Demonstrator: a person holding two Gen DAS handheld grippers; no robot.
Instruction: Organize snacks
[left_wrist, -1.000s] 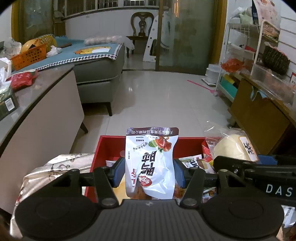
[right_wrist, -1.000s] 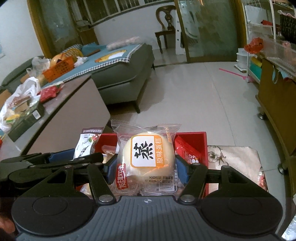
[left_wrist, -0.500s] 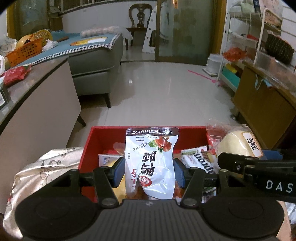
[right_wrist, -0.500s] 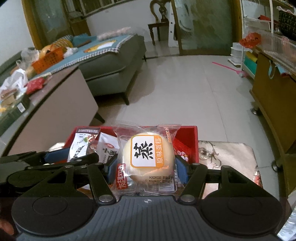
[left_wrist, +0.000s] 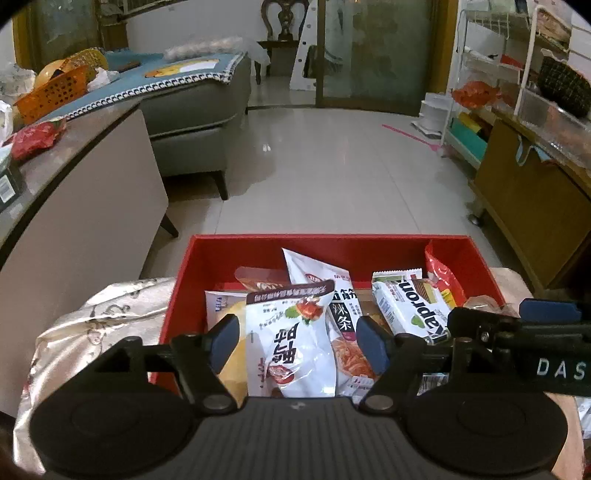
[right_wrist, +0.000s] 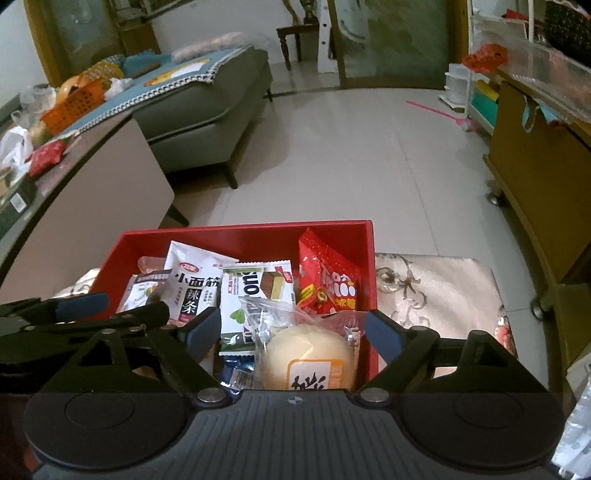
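Note:
A red box (left_wrist: 325, 238) (right_wrist: 243, 229) holds several snack packs. In the left wrist view a white pouch with a meat picture (left_wrist: 291, 339) lies on the pile between the fingers of my left gripper (left_wrist: 297, 341). Its jaws are opening and the blue pads stand clear of the pouch. In the right wrist view a round steamed cake in a clear wrapper (right_wrist: 306, 354) rests at the box's near right corner. My right gripper (right_wrist: 293, 330) is also opening, with its pads apart from the wrapper. A white wafer pack (left_wrist: 410, 306) (right_wrist: 258, 291) and a red packet (right_wrist: 325, 280) lie further in.
The box stands on a table with a pale patterned cloth (left_wrist: 92, 325) (right_wrist: 436, 288). A low counter with clutter (left_wrist: 74, 184) runs along the left, a grey sofa (left_wrist: 192, 110) stands behind it, and a wooden cabinet (left_wrist: 528, 206) is at the right.
Both grippers have opened and let go of their packs. The white pouch and the steamed cake have dropped from upright between the pads onto the pile in the box.

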